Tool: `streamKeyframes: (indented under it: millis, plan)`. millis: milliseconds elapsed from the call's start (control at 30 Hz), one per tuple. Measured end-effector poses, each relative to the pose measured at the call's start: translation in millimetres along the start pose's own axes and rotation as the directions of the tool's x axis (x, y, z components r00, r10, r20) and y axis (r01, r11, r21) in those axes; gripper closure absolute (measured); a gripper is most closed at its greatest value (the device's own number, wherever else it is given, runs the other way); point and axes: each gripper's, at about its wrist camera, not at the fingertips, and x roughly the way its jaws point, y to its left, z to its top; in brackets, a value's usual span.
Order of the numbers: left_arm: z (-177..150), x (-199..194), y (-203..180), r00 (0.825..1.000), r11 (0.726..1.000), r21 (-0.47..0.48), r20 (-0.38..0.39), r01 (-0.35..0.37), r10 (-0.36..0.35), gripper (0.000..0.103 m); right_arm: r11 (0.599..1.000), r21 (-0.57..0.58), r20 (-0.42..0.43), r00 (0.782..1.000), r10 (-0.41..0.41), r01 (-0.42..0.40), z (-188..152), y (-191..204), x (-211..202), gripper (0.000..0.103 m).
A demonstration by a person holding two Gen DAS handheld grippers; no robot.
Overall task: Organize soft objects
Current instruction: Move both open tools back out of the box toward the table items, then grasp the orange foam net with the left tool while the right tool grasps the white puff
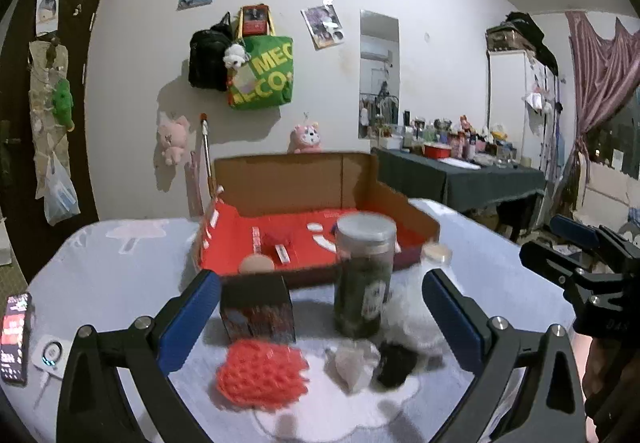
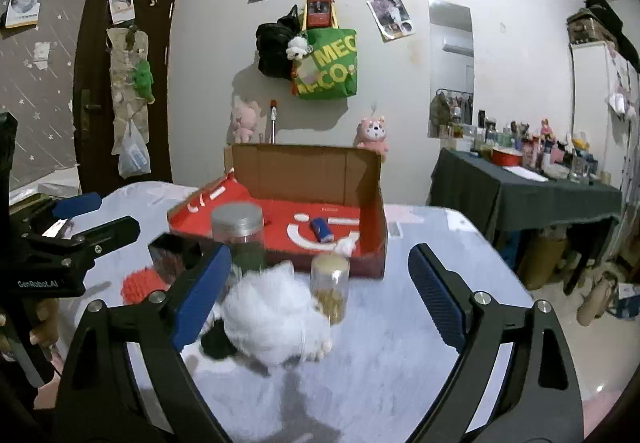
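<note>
A red knitted soft piece (image 1: 262,373) lies on the pale tablecloth just under my left gripper (image 1: 320,307), which is open and holds nothing. Beside the red piece lie a small grey soft item (image 1: 350,363) and a black soft item (image 1: 394,363). In the right wrist view a white fluffy plush (image 2: 276,319) sits between the fingers of my right gripper (image 2: 320,283). That gripper is open, and its pads stand apart from the plush. The black item (image 2: 218,343) pokes out at the plush's left. Behind stands a cardboard box with a red lining (image 1: 224,211) (image 2: 372,203).
A dark carton (image 1: 258,313) and a grey-lidded jar (image 1: 364,275) stand in front of the box. A small clear jar (image 2: 330,291) stands right behind the plush. A phone (image 1: 16,339) lies at the table's left edge. Each view shows the other gripper (image 1: 546,239) (image 2: 116,215) at its side.
</note>
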Motion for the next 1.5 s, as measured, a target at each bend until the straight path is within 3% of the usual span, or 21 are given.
streamKeyframes:
  millis: [200,400,867,1100,1200,1333,1500]
  plan:
    - [-32.0,18.1,2.2,0.997,1.0,-0.017,-0.082,-0.017,0.016,0.0,0.999,0.038,-0.069,0.997,0.019,-0.016,-36.5,2.4,17.3,0.011]
    - [-45.5,28.3,16.7,0.99,0.998,-0.053,-0.135,-0.042,0.034,0.0,0.997,0.071,-0.121,0.992,0.045,-0.037,-52.2,-0.8,33.7,0.011]
    - [-58.4,55.7,45.6,0.966,0.992,-0.085,-0.249,-0.096,0.072,0.0,0.995,0.061,-0.171,0.981,0.091,-0.081,-56.7,7.4,62.5,0.011]
    - [-65.1,69.3,55.3,0.95,0.99,-0.096,-0.304,-0.103,0.069,0.001,0.987,0.086,-0.201,0.968,0.152,-0.137,-51.6,8.1,85.1,0.011]
    - [-67.8,74.3,57.8,0.944,0.99,-0.104,-0.326,-0.091,0.053,0.006,0.982,0.093,-0.224,0.957,0.183,-0.166,-50.4,7.7,95.6,0.011]
    - [-69.2,80.4,59.2,0.936,0.991,-0.122,-0.351,-0.059,0.012,0.028,0.971,0.123,-0.26,0.937,0.232,-0.206,-52.6,6.7,107.0,0.011]
    - [-65.1,76.4,53.6,0.944,0.991,-0.129,-0.329,-0.02,-0.024,0.034,0.951,0.179,-0.278,0.914,0.296,-0.254,-56.9,1.6,112.5,0.011]
